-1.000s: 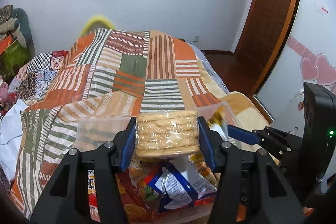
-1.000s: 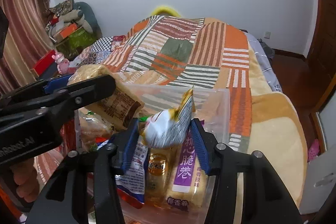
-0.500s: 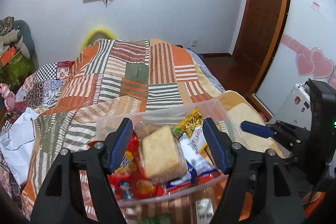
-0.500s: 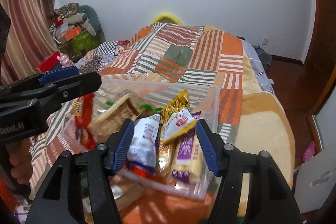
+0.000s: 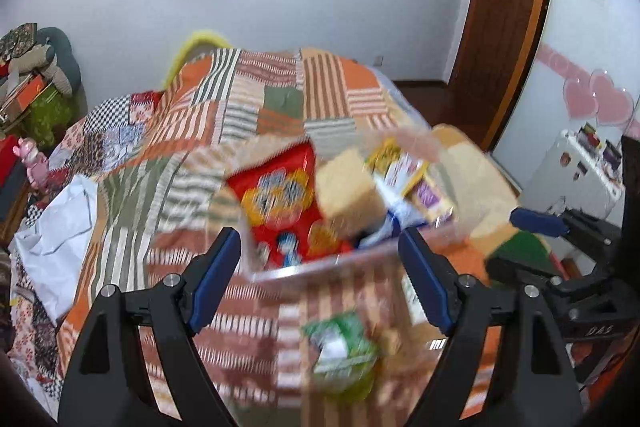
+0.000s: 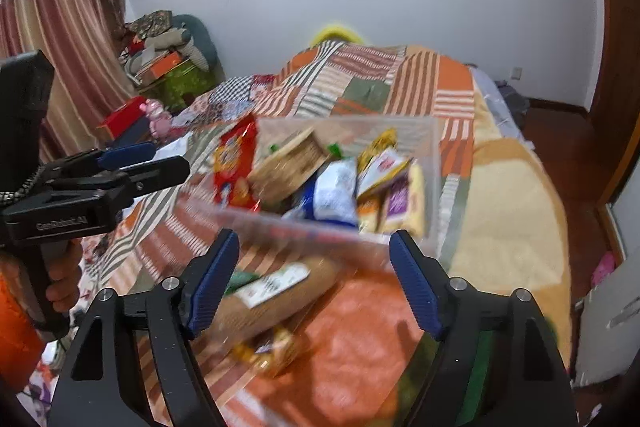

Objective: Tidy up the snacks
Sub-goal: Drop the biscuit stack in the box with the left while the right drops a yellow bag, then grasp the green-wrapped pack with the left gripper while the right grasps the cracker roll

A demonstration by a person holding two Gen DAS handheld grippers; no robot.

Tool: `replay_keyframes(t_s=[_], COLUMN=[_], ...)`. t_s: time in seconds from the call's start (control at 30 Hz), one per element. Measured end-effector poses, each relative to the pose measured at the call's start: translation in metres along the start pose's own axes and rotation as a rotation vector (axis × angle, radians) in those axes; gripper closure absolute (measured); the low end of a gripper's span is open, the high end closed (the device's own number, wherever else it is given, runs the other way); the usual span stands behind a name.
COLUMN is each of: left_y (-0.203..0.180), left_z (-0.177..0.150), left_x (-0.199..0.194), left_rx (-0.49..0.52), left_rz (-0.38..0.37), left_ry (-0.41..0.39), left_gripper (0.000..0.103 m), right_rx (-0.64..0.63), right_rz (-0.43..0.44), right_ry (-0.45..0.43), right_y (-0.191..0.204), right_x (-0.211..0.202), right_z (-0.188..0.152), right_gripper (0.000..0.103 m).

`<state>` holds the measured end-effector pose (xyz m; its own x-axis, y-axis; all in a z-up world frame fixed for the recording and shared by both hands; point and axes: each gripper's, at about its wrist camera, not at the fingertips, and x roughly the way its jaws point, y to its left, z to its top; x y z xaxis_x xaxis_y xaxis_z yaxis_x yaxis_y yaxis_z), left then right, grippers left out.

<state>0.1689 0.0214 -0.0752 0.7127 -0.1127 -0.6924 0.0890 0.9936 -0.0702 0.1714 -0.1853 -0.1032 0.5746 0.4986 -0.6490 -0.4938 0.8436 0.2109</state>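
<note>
A clear plastic bin [image 6: 432, 163] sits on the quilted bed and holds several snack packs: a red biscuit bag [image 6: 234, 167], a brown-labelled cracker pack [image 6: 292, 163], a blue-white packet [image 6: 336, 187] and a purple-yellow roll pack [image 6: 400, 203]. The bin also shows, blurred, in the left wrist view [image 5: 320, 267]. My left gripper [image 5: 320, 279] is open and empty, just short of the bin. My right gripper [image 6: 314, 283] is open and empty. A long bread pack [image 6: 280, 291] and a small yellow snack [image 6: 276, 347] lie loose before the bin. A green packet [image 5: 340, 351] lies close below the left gripper.
The bed wears a striped patchwork quilt [image 5: 248, 107]. A white cloth [image 5: 60, 227] lies at its left. A pile of boxes and toys [image 6: 168, 67] stands by the curtain. A white cabinet [image 5: 576, 175] and a brown door [image 5: 508, 7] are at the right.
Both grippers let go of their snack packs into the bin, opened wide and drew back. The bin now lies farther off, and loose packs in front of it have come into view.
</note>
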Motion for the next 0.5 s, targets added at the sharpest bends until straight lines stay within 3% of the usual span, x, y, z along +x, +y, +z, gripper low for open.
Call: replay_keyframes(t_s=[0.27, 0.5], left_y=[0.018, 0.025], left_z=[-0.044, -0.062], left_x=[0.011, 0.03], left_rx=[-0.027, -0.068], left_rz=[0.022, 0.002], left_ry=[0.095, 0.16], left_gripper=[0.022, 0.022], right_rx=[0.043, 0.014], right_rz=[0.068, 0.064], right_ry=[0.09, 0.183], right_y=[0.017, 0.035], right_x=[0.029, 0.061], right_z=[-0.015, -0.025], right_gripper=[0.026, 0.026])
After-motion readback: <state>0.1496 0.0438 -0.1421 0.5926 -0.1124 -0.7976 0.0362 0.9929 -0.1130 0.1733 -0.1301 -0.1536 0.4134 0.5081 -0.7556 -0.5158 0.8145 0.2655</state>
